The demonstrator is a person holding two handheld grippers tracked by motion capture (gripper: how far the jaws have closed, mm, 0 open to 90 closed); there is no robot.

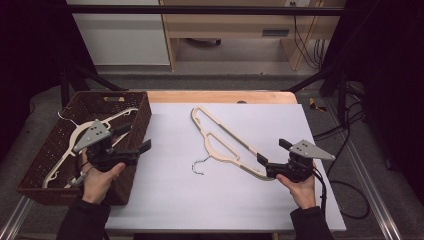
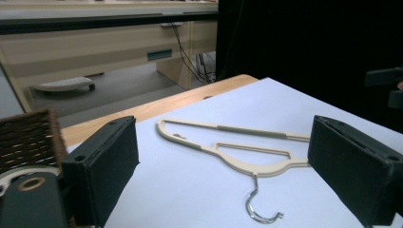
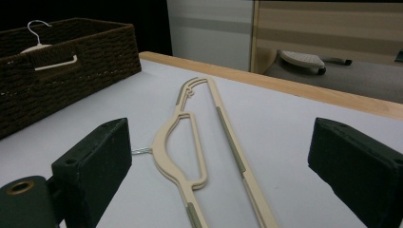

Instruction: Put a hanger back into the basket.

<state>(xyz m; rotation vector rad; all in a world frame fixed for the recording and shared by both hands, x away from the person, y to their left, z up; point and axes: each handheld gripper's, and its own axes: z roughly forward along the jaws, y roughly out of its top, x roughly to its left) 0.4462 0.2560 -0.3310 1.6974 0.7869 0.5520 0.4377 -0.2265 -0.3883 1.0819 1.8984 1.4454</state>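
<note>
One hanger (image 1: 95, 145) already lies in the basket (image 1: 142, 112) at 9 o'clock. Another hanger (image 1: 227, 142) waits on the white surface (image 1: 200, 200), so that job is left. The left hand-held gripper (image 1: 135, 145) and right hand-held gripper (image 1: 274, 155) are both open and empty.

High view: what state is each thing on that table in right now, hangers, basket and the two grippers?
Hanger on the sheet: lying flat, hook toward the person, untouched.
Hanger in the basket: resting inside, tilted against the wall.
Basket: upright, open-topped, at the table's left edge.
Left gripper: open, nothing between its jaws, over the basket's right wall.
Right gripper: open, jaws either side of the flat hanger's end, not pressing it.
</note>
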